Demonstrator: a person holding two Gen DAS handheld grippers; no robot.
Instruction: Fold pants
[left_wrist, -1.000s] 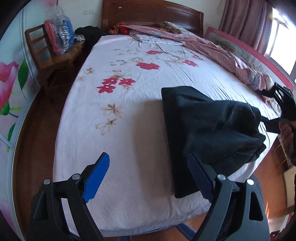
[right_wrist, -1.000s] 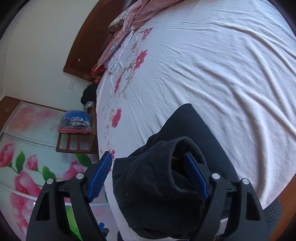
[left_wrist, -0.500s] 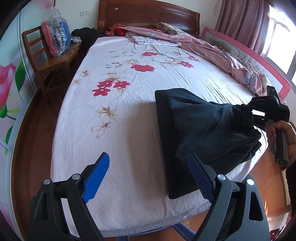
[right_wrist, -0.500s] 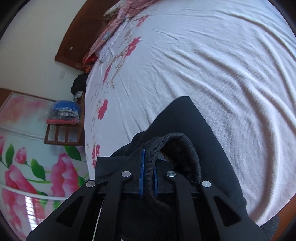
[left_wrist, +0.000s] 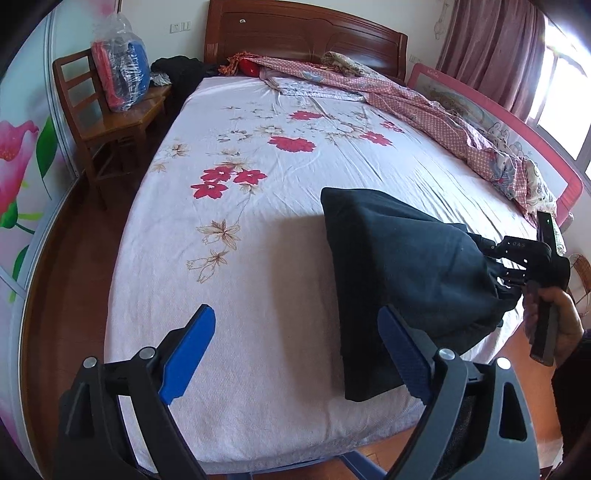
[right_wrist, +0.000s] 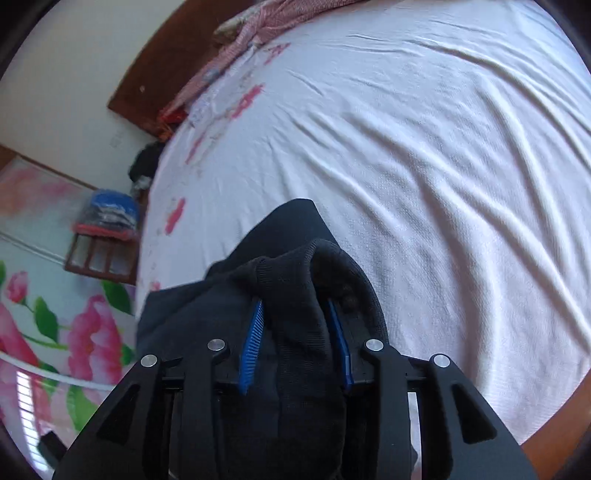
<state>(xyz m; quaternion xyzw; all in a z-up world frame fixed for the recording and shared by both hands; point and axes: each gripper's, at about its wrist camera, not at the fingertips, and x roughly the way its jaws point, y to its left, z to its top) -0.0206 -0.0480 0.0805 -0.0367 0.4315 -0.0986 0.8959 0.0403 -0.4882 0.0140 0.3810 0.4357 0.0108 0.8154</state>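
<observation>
Sunlit bedroom: a wide bed with a white sheet printed with red and tan flowers (left_wrist: 258, 229) fills both views, backed by a dark carved wooden headboard (left_wrist: 303, 35). Readable writing is scarce; the black body of the right gripper (right_wrist: 295, 332) carries small pale letters in the left wrist view that look like "OAS", though I cannot be sure of them. A rumpled pink patterned quilt (left_wrist: 424, 110) runs along the bed's far side against a pink padded bed rail (left_wrist: 517, 129), with mauve curtains (left_wrist: 491, 44) behind. A brown wooden chair (left_wrist: 107, 122) beside the bed holds a clear plastic bag of red and blue textiles (left_wrist: 122, 77), next to a sliding door painted with pink flowers (left_wrist: 18, 155).

The black knit pants (left_wrist: 406, 280) lie folded at the near right part of the bed, one end lifted off the sheet into a bunched peak. The right gripper's blue fingers, which have just been opening, stand narrow with a fold of the ribbed cloth between them; whether the pads still press it I cannot tell. A hand (left_wrist: 561, 325) grips its handle. The left gripper (left_wrist: 295, 354) hangs spread wide over bare sheet, empty, its right finger just in front of the pants' near edge.
</observation>
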